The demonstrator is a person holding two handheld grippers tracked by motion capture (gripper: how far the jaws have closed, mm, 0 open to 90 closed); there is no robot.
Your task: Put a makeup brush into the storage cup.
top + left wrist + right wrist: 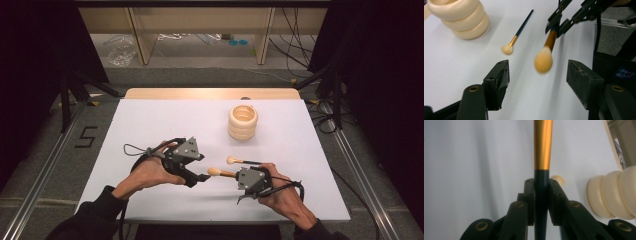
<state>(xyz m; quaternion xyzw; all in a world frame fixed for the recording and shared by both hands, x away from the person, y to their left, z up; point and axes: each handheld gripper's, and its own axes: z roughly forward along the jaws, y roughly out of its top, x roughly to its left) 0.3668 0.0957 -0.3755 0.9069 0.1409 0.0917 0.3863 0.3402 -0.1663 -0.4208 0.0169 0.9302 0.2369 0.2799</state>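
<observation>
- Right gripper: jaws clamped on the large brush, held above the table.
- Left gripper: jaws apart, empty, just beside the bristles.
- Small brush: lying near the ribbed holder.

High view looks down over the counter; both gripper views sit close along their jaws, sharing the ribbed holder.
</observation>
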